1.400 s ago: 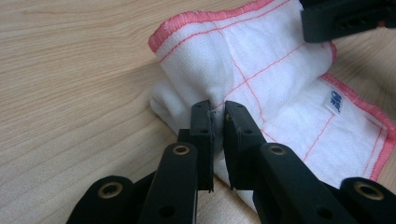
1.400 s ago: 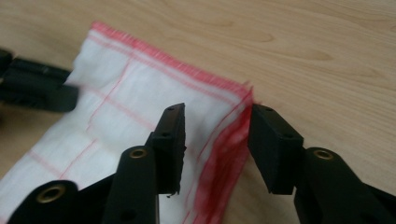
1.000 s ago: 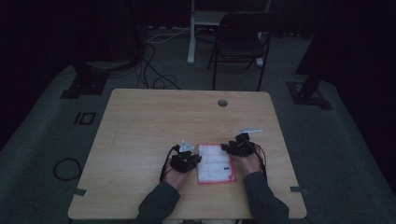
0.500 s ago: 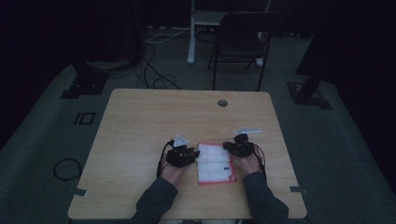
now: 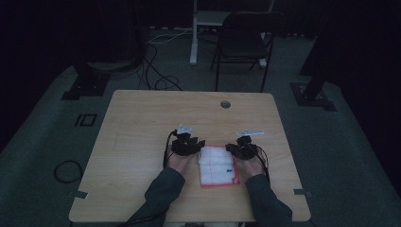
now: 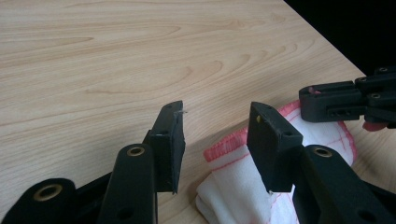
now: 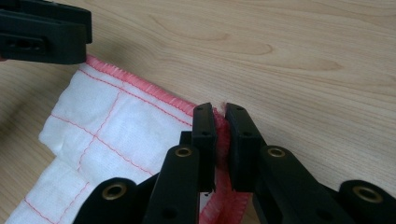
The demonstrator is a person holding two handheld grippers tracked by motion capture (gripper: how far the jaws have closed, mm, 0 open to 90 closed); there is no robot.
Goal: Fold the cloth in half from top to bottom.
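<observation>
A folded white cloth [image 5: 217, 165] with a red hem lies near the table's [image 5: 142, 118] front edge, between the two hands. The right gripper [image 7: 220, 122] is pinching the cloth's red hem at its far right corner. The left gripper [image 6: 215, 135] has just been opening; its jaws stand apart over the cloth's far left corner, with nothing between them.

White cloth [image 7: 116, 126], red grid stitching, seemingly pink-red hem.

Left gripper [image 6: 215, 135] just opening; right gripper [image 7: 220, 140] clamped
</observation>
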